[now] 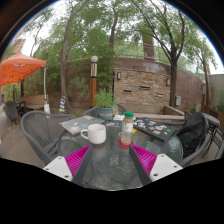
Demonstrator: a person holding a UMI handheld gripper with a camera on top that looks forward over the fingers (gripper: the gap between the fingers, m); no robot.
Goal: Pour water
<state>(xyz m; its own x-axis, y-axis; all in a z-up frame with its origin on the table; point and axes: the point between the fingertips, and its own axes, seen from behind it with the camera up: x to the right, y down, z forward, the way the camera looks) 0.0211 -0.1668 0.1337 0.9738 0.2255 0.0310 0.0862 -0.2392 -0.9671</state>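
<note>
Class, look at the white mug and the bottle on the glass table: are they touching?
Apart. The gripper view shows bare glass table between the white mug and the bottle, both beyond the open fingers.

Round glass-topped table (100,160) at lower centre of the frame, dark rim, see-through surface. On it, left of centre: white mug (95,133), handle toward the left. Right of the mug, at centre: clear bottle (126,130), orange cap, upright, apart from the mug. Behind the mug, toward upper left of the tabletop: flat book or magazine (78,124). At the far middle: bowl-shaped planter (104,112) with green leaves. On the right side: dark patterned flat item (157,128), lying flat, exact kind unclear.
</note>
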